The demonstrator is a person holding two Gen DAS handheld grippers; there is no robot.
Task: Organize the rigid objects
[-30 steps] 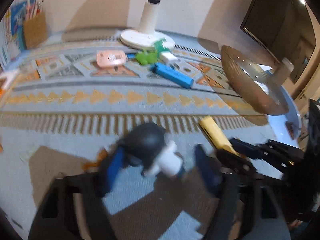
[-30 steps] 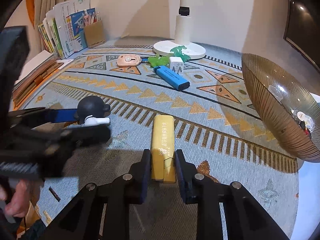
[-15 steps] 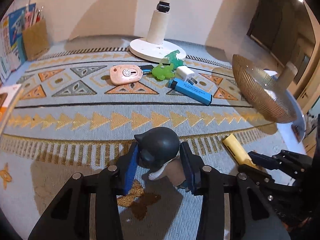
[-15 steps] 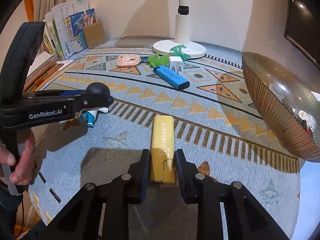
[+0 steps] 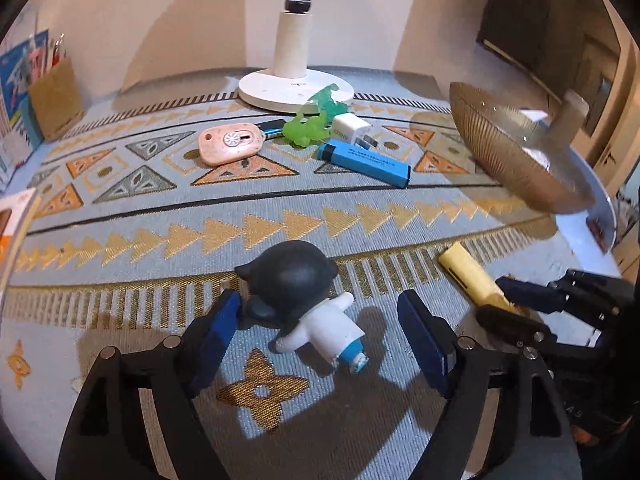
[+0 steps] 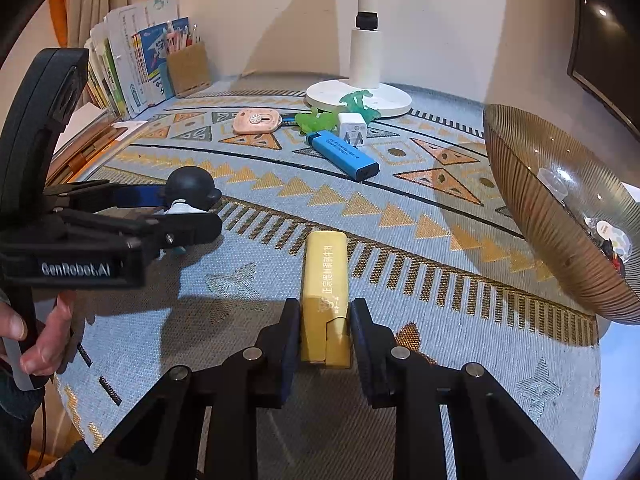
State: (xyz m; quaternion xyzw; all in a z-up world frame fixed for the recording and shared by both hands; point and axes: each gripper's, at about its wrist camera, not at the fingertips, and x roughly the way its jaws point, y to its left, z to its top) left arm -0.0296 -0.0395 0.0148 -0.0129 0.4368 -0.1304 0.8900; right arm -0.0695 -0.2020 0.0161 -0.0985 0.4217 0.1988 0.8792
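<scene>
A small figurine [image 5: 298, 300] with a black round head and white body lies on the patterned mat between the jaws of my left gripper [image 5: 320, 330], which stands open around it; it also shows in the right wrist view [image 6: 190, 190]. My right gripper [image 6: 325, 334] is shut on the near end of a yellow rectangular box [image 6: 325, 286], which rests on the mat. The yellow box shows in the left wrist view [image 5: 470, 276] at the right.
A ribbed amber glass bowl [image 6: 532, 208] holding small items stands at the right. At the back lie a blue box [image 5: 364, 162], a white charger [image 5: 352, 130], green toys [image 5: 310, 128], a pink case [image 5: 232, 148] and a white fan base [image 5: 296, 90]. Books stand at the left [image 6: 132, 68].
My left gripper set the figurine down on the mat and opened its jaws wide. My right gripper stayed shut on the yellow box.
</scene>
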